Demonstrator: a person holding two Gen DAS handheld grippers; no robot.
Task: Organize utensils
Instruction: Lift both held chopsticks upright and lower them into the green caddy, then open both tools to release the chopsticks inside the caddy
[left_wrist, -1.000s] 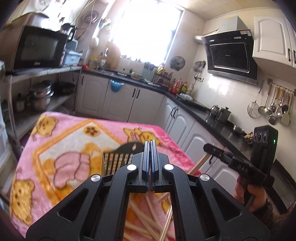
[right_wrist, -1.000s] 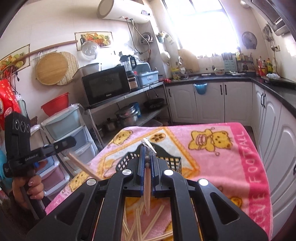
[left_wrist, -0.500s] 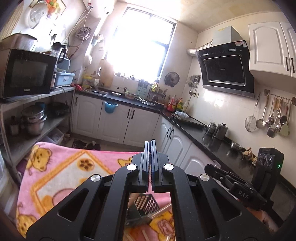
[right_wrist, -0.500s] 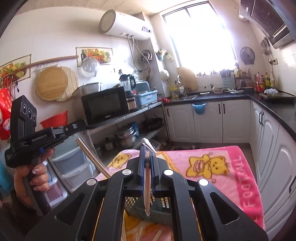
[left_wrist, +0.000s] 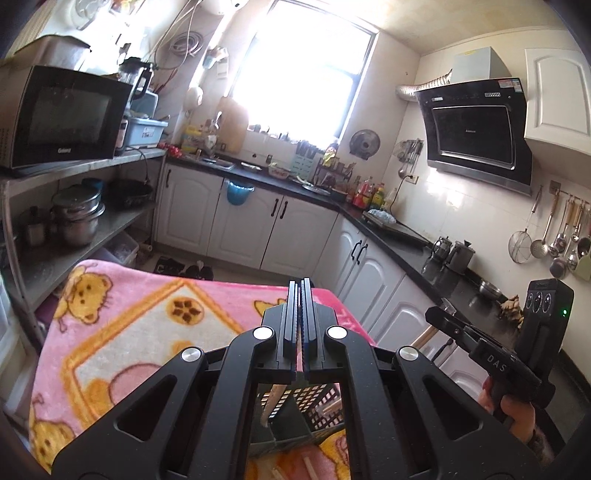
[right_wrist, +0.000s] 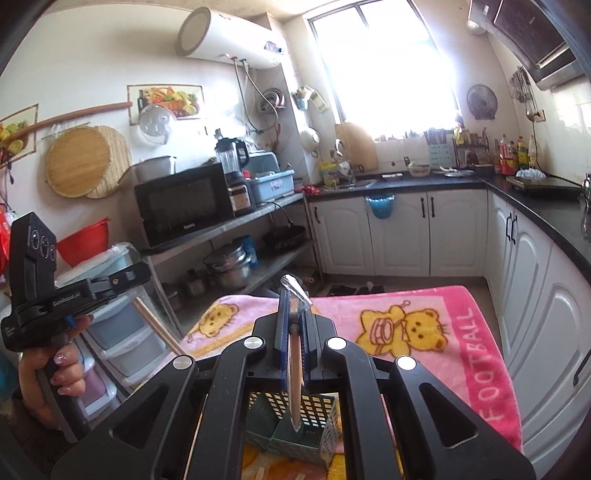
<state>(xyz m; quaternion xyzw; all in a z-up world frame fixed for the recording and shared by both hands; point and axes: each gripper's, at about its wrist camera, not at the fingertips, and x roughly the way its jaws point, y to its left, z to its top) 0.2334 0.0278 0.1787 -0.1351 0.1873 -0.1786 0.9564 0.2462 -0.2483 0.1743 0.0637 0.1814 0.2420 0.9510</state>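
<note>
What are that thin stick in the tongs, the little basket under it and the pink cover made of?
Stick: probably bamboo or wood; pale tan, matte, slim and tapered, with a clear wrapper at its top.
Basket: looks like moulded plastic; grey-green with an even grid of square holes.
Cover: soft fleece-like fabric; fuzzy surface, printed cartoon bears.

Both tongs, left (left_wrist: 302, 291) and right (right_wrist: 294, 295), raised above basket (right_wrist: 317, 410), chopsticks lifted

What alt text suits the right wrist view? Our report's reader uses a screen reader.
The right gripper, shut on a plastic-wrapped chopstick, hangs above a slotted utensil basket on a pink bear-print blanket. At left, a hand holds the left gripper gripping another chopstick.
</note>
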